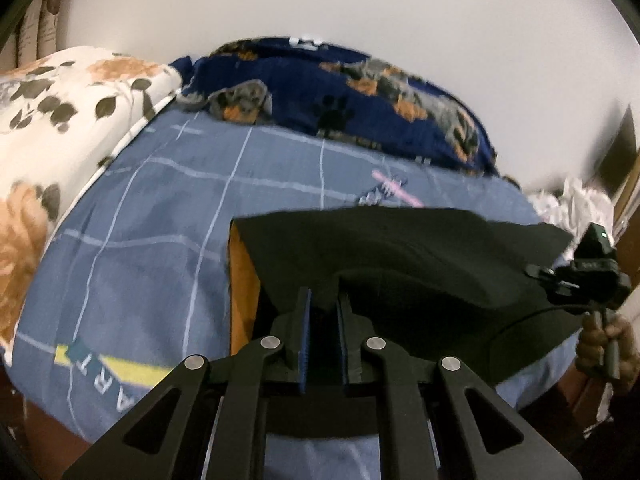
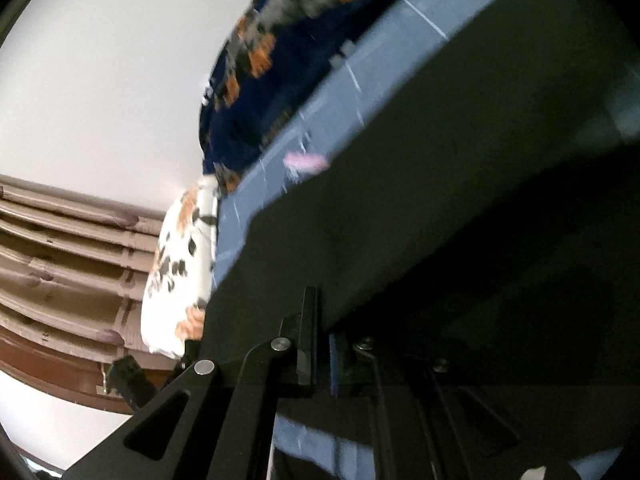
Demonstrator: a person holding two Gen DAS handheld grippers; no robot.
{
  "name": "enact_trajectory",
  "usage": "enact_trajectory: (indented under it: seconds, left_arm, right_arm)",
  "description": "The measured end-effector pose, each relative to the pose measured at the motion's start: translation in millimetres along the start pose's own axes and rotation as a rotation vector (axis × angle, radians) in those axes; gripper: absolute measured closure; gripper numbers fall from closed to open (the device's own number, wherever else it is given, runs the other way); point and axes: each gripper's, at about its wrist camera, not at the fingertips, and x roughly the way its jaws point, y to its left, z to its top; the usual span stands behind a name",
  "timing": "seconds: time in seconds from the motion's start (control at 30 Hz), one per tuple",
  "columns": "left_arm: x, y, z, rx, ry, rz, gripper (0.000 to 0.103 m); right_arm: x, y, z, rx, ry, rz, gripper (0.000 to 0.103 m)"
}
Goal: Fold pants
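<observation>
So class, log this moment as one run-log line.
left gripper: shut on black pants | right gripper: shut on pants | pants lifted over blue bedsheet

Matt black cloth pants lie on a smooth woven bedsheet beside a fuzzy fleece blanket.

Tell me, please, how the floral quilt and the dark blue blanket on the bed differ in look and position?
The floral quilt is white with orange flowers and dark leaves; the dark blue blanket is navy with paw prints and orange-grey animal figures. In the left wrist view the quilt lies along the left side of the bed, the blanket across its far end by the wall. Both are bunched on the blue checked sheet.
</observation>
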Motion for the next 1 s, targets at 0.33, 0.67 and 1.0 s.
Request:
enact_trajectory:
  seconds: [0.33, 0.67, 1.0]
  left_arm:
    - [0, 13, -44, -0.053, 0.062, 0.032, 0.09]
    - [-7, 20, -58, -0.056, 0.071, 0.117, 0.076]
    - [-71, 29, -41, -0.109, -0.111, 0.255, 0.043]
  right_arm:
    - [7, -47, -70, 0.092, 0.092, -0.048, 0.097]
    - [8, -52, -80, 0.088, 0.108, -0.06, 0.098]
    - [13, -56, -78, 0.086, 0.106, -0.045, 0.098]
